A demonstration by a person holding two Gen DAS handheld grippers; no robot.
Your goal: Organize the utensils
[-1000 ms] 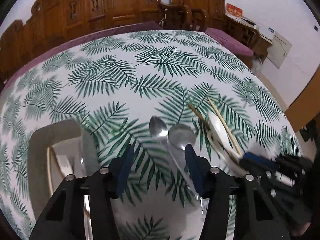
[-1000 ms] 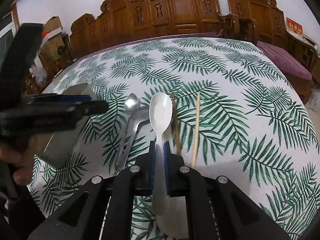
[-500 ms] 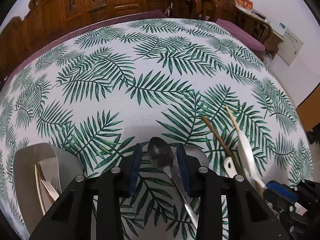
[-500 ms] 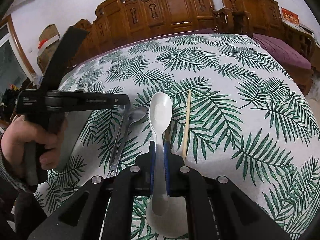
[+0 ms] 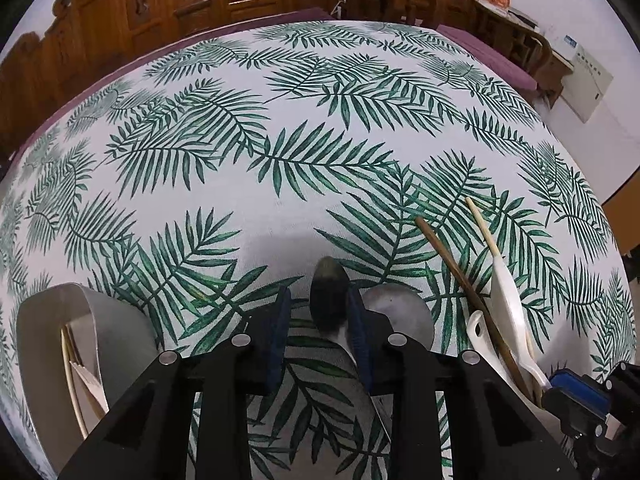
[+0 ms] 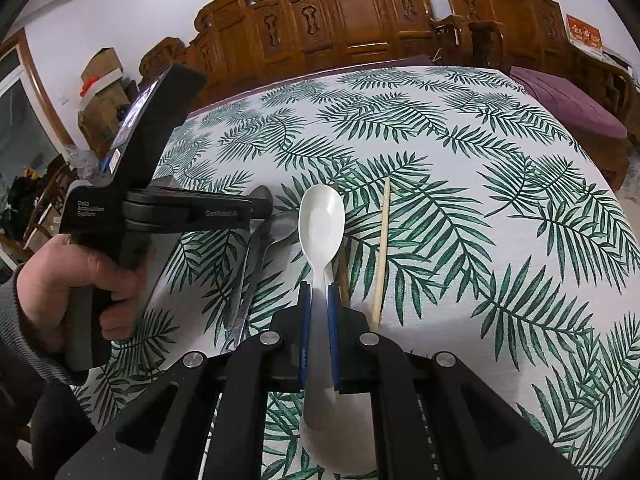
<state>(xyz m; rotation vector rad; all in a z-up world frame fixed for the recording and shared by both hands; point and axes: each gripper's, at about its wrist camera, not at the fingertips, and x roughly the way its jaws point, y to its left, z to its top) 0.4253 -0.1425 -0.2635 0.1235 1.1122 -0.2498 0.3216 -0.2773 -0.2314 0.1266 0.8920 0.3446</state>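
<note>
Looking along your left gripper, you see its blue-padded jaws, which have just been closing, narrowed around the bowl of a dark metal spoon lying on the palm-leaf tablecloth. The right pad sits against the bowl's edge, while a gap shows on the left, so the pads do not yet grip it. A second metal spoon lies just to the right, partly hidden behind the finger. Further right lie a dark brown chopstick and a pale wooden chopstick, beside a white plastic spoon. At lower left stands a grey holder with pale utensils inside.

In the right wrist view, your right gripper is clamped nearly closed on the handle of the white plastic spoon, its bowl pointing away over the cloth. The pale wooden chopstick lies just right of it. Your left hand grasps the black left device, whose fingers reach down at the metal spoons.
</note>
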